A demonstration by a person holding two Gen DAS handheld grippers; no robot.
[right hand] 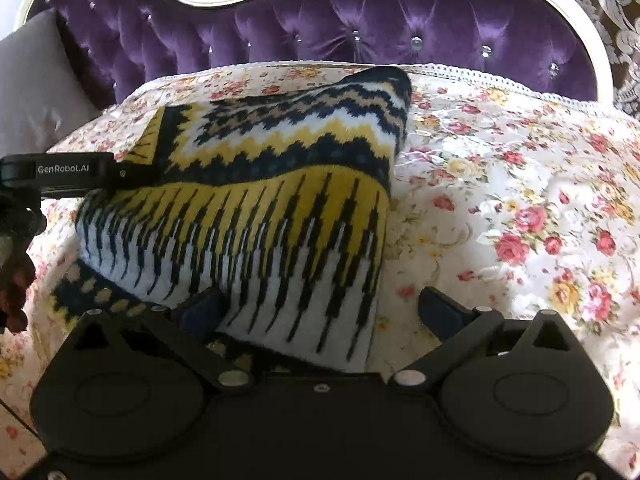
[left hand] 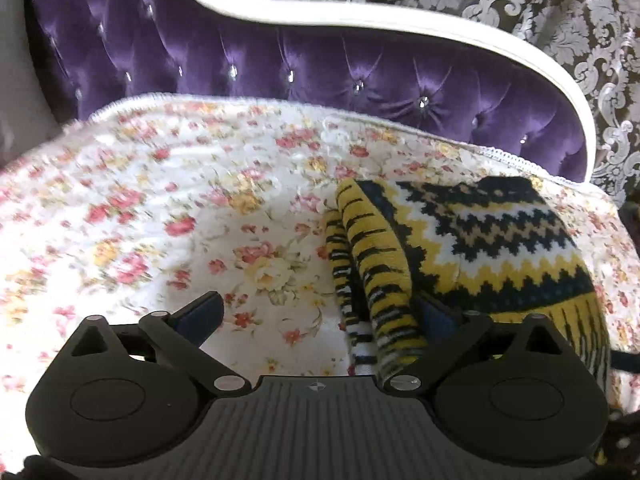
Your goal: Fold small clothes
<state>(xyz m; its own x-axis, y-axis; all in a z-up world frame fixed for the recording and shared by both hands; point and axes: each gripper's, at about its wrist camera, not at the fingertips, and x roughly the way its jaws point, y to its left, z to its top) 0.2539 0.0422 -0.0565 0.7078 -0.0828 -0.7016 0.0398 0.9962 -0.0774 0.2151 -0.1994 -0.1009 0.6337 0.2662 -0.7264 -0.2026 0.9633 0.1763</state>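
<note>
The knitted sweater (right hand: 256,184) lies folded on the floral bedspread (right hand: 520,200), near the purple headboard (right hand: 360,24). Both the left gripper (left hand: 320,312) and the right gripper (right hand: 320,308) stand wide apart, gripping nothing, at the sweater's near edge.

The sweater (left hand: 480,248) hides the left hand-held gripper's (left hand: 320,312) right finger.

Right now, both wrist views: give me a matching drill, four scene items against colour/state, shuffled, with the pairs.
Items
1. sweater
2. bedspread
3. headboard
4. right gripper

Colour/state
A. purple, tufted, studded with buttons
B. black, jaws wide open, sweater hem between the fingers
C. white with red and yellow roses
D. yellow, navy and white zigzag knit, folded over

Pairs: 1-D, 2-C, 3-A, 4-B
</note>
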